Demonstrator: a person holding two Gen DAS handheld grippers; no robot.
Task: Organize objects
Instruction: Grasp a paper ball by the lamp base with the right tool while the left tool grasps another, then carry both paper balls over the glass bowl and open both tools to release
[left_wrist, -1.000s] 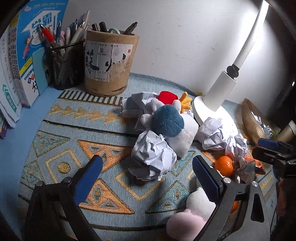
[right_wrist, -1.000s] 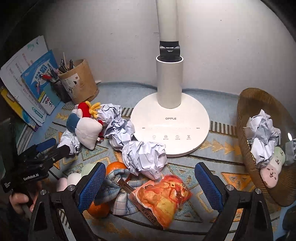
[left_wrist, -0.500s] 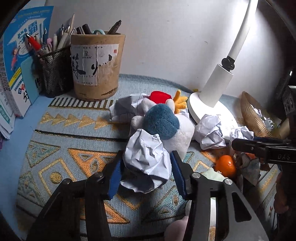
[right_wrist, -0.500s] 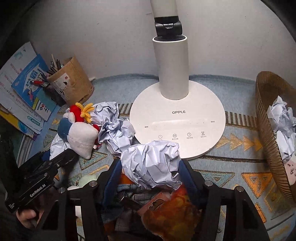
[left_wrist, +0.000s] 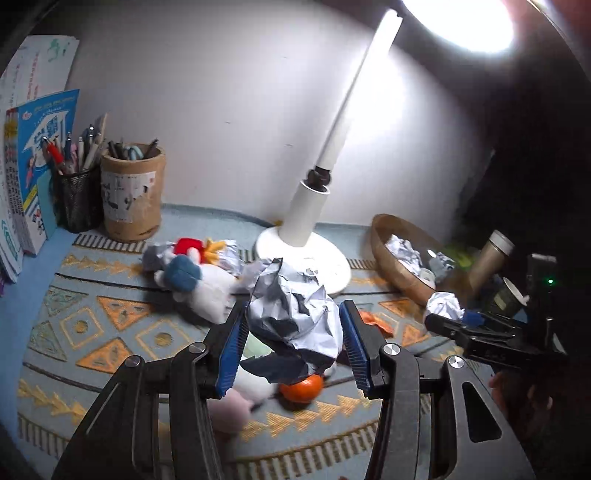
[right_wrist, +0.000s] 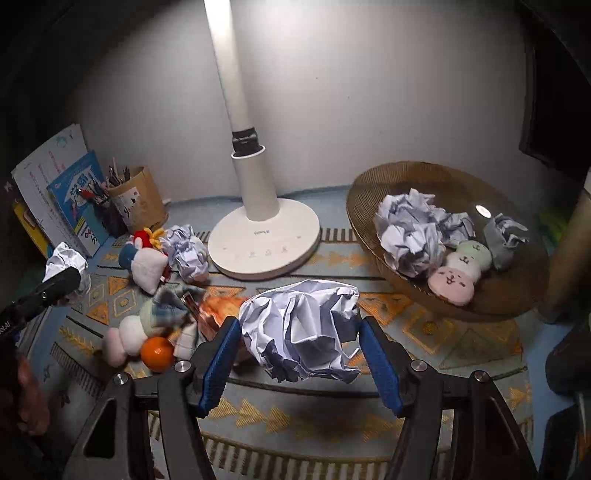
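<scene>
A crumpled white paper ball hangs above the patterned mat, and my left gripper is shut on it. My right gripper is shut on a second, larger paper ball, also lifted off the mat. The right wrist view shows the left gripper's ball at the far left. In the left wrist view the right gripper's ball is near the woven basket. That basket holds several paper balls and a pink and green plush. One more paper ball lies beside the lamp base.
A white desk lamp stands mid-mat, lit. On the mat lie a blue and white plush, a tangerine, a plush stick, a checked cloth and an orange packet. Pen holders and books stand at the back left.
Both grippers closed on paper balls, then lifted them off the mat and pulled back. The view has widened, and the basket now shows in both views.
</scene>
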